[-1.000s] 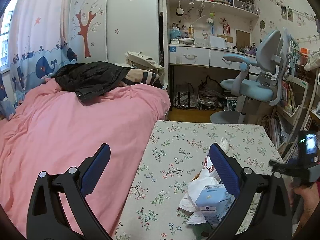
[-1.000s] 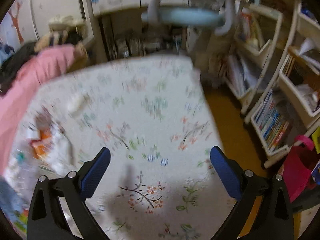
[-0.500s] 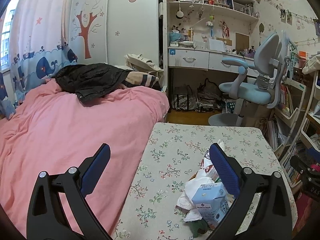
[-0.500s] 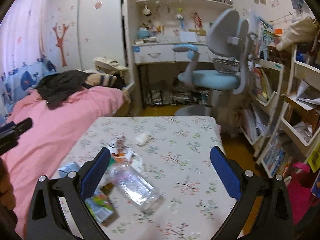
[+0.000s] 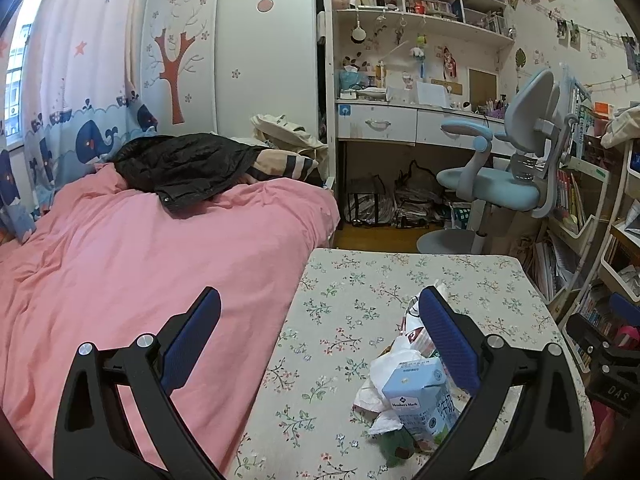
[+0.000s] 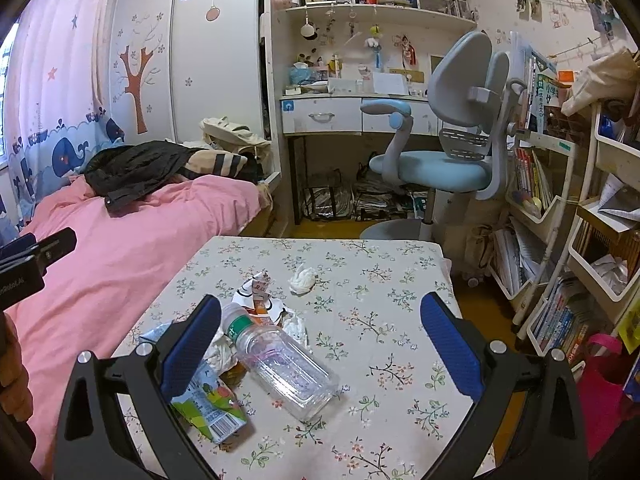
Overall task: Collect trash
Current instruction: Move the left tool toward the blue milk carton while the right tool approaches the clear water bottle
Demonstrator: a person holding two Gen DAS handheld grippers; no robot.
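I hold my left gripper (image 5: 320, 334) and my right gripper (image 6: 320, 334) wide open with nothing in them, above the flowery table (image 6: 392, 264), where the trash sits in a pile: a clear bottle (image 6: 280, 364) on its side, a blue milk carton (image 5: 420, 396) and crumpled tissue (image 6: 302, 278).

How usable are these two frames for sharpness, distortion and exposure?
Left wrist view: sharp, with strong fisheye bending at the shelves and dark corners; the window is overexposed. Right wrist view: also sharp, the bottle and tissue crisp; the same barrel curve bends the bookshelf, and the light is even, without glare.
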